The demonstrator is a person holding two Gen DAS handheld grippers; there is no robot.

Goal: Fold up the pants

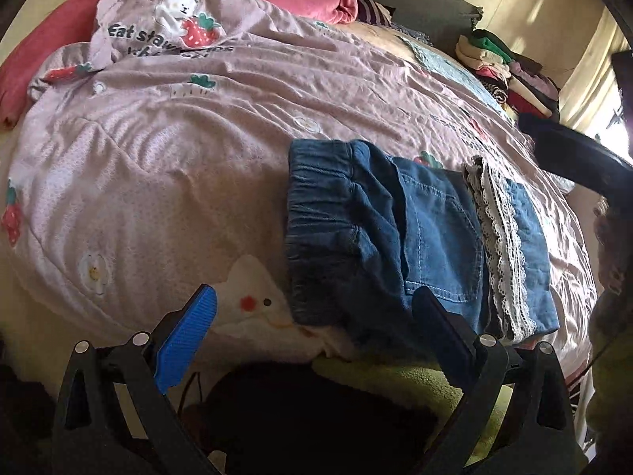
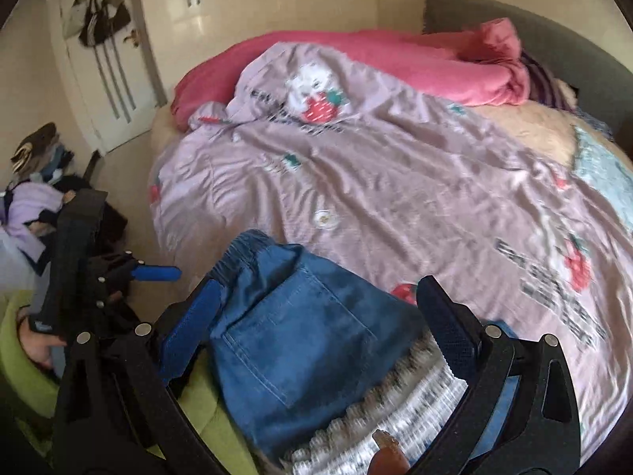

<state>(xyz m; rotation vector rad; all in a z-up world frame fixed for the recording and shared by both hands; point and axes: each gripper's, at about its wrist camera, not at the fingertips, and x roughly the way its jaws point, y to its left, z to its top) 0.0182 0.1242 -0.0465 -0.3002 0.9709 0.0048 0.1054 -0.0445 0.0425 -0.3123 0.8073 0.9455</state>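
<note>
My pants (image 1: 427, 237): blue denim, white lace trim | quilt (image 1: 198, 150) ahead: lilac, strawberry print | blanket (image 2: 395, 63) beyond: pink

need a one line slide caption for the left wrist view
Open left gripper hovers at the near edge of folded denim pants with lace trim on a strawberry-print quilt.

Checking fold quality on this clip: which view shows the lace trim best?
The left wrist view: the lace trim is sharp, running as a full strip across the folded jeans. In the right wrist view it is motion-blurred and partly hidden behind the right gripper.
</note>
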